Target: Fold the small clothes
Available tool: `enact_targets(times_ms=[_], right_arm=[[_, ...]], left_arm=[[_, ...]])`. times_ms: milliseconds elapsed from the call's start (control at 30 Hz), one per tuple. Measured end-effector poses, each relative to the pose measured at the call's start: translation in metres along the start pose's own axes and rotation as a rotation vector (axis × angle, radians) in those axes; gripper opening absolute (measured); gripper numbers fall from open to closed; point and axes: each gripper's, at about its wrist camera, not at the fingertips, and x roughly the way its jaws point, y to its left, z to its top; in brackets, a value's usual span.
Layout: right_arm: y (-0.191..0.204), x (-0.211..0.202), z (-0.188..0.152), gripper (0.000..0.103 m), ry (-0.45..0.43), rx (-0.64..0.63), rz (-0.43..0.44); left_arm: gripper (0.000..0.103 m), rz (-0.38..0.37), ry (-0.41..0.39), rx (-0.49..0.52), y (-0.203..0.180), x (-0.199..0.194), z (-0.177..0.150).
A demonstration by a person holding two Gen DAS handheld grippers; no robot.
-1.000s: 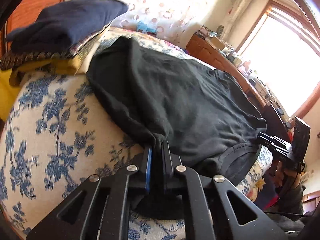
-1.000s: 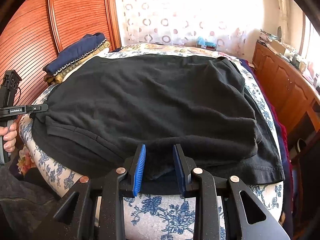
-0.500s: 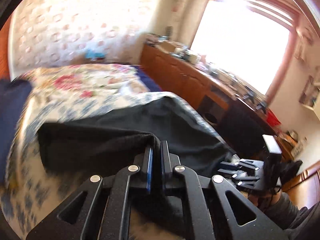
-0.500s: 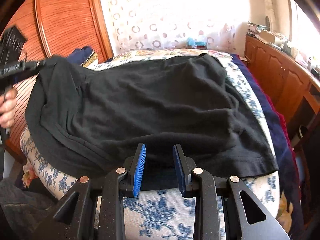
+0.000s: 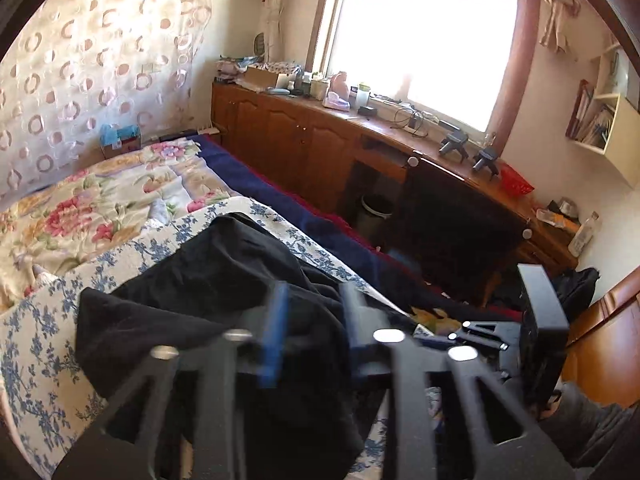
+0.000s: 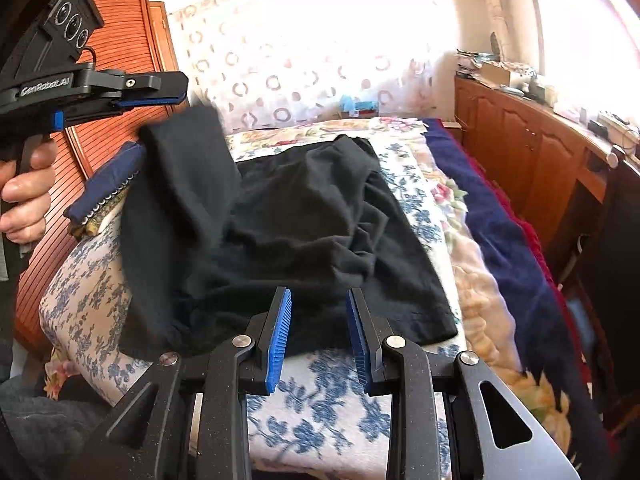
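Gaping with nothing between their blue pads, the left tongs (image 5: 312, 316) and right tongs (image 6: 319, 332) hover over the black garment (image 6: 296, 232), which lies rumpled on the blue-flowered bed cover (image 6: 320, 392), one flap tumbling mid-air.

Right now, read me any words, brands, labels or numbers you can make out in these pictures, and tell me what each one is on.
"GenRobot.AI": white lettering on the black body of the left gripper, seen in the right wrist view.
Books on the wall shelf: spines too small to read.
Blue box by the curtain: print too blurred to read.
Items on the wooden counter: no legible labels.
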Motion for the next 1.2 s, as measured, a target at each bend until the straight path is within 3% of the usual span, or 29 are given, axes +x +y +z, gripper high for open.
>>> enact_targets(times_ms=[333, 600, 633, 700, 767, 900, 1200], right_arm=[[0.013, 0.014, 0.013, 0.029, 0.005, -0.040, -0.001], [0.048, 0.042, 0.049, 0.030, -0.002, -0.151, 0.063], [0.054, 0.046, 0.055, 0.030, -0.001, -0.164, 0.079], [0.068, 0.057, 0.065, 0.041, -0.008, -0.197, 0.105], [0.083, 0.068, 0.077, 0.049, -0.012, -0.230, 0.132], [0.109, 0.094, 0.097, 0.049, 0.011, -0.255, 0.207], [0.167, 0.171, 0.121, 0.049, 0.107, -0.413, 0.197]], left_arm=[[0.050, 0.161, -0.026, -0.028, 0.039, -0.028, -0.033], [0.050, 0.276, -0.066, -0.097, 0.077, -0.061, -0.074], [0.050, 0.291, -0.069, -0.107, 0.082, -0.065, -0.079], [0.050, 0.327, -0.080, -0.127, 0.090, -0.072, -0.089], [0.050, 0.339, -0.089, -0.146, 0.098, -0.077, -0.095], [0.050, 0.356, -0.109, -0.201, 0.115, -0.090, -0.105], [0.050, 0.385, -0.137, -0.262, 0.137, -0.112, -0.124]])
